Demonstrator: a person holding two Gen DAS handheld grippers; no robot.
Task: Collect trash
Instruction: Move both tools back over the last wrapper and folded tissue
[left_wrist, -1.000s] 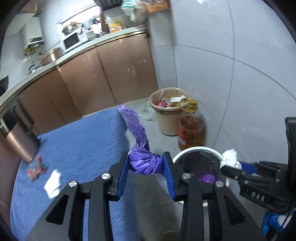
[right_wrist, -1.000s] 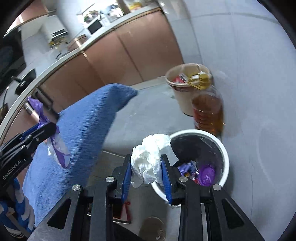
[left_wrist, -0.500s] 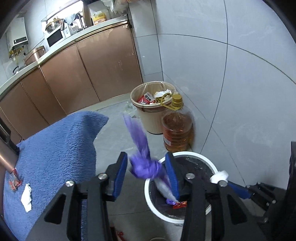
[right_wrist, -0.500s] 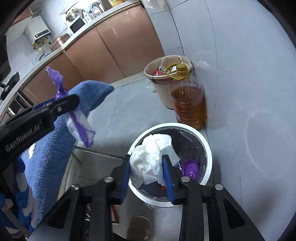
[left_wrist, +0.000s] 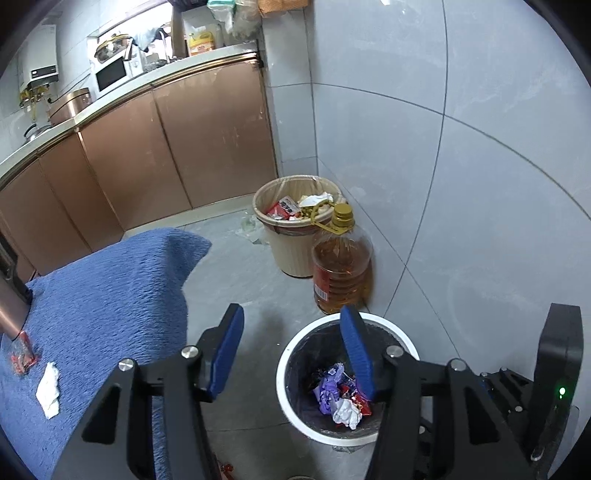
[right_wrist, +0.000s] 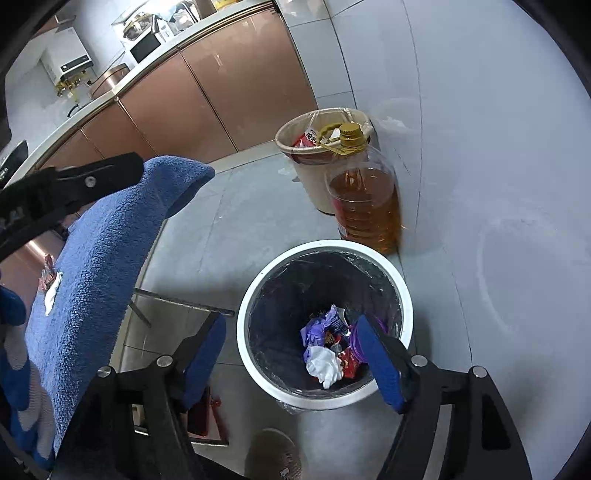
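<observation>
While both grippers' jaws are opening with nothing between them, the trash has dropped into the white bin.
The left gripper has let go of its purple wrapper and the right gripper of its white tissue; both now lie in the bin. Another tissue and a red wrapper wait on the blue-covered worktop.
</observation>
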